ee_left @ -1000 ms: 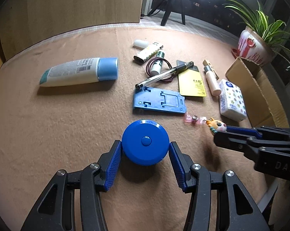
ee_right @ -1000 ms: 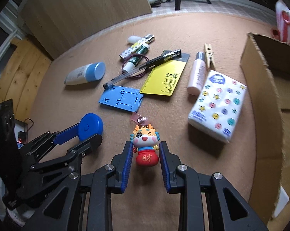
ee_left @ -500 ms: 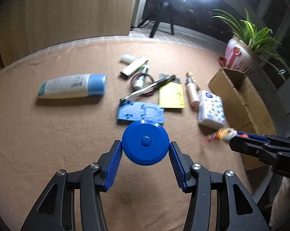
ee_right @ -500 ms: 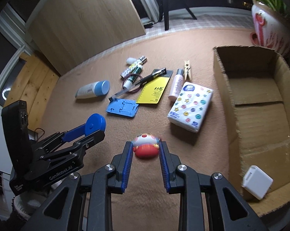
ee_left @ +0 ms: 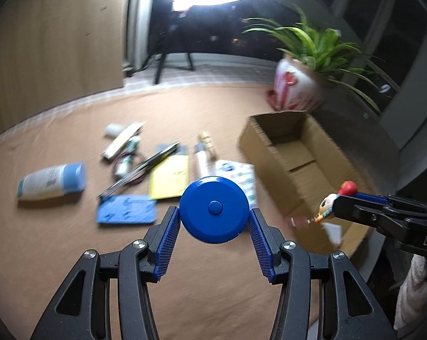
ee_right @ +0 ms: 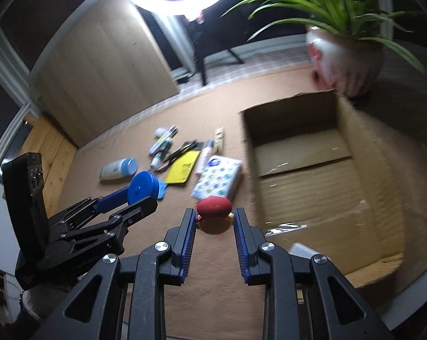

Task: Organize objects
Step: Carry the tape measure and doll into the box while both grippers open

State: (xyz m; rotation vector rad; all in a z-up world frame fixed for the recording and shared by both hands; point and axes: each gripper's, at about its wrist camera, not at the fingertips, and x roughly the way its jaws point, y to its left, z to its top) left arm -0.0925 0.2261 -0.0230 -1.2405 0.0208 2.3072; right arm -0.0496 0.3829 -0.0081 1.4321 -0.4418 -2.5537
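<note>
Two grippers hang above the worktop (ee_left: 57, 255) beside the cardboard box (ee_right: 304, 153). Left gripper (ee_left: 214, 226) clamps the round blue case (ee_left: 214, 209); right gripper (ee_right: 214, 226) clamps the red toy figure (ee_right: 214, 212) at the box's near-left corner.

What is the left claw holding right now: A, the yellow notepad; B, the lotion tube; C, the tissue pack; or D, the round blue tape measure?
D: the left claw is clamped on the round blue tape measure, lifted off the mat, while the other three things lie on the mat below.
</note>
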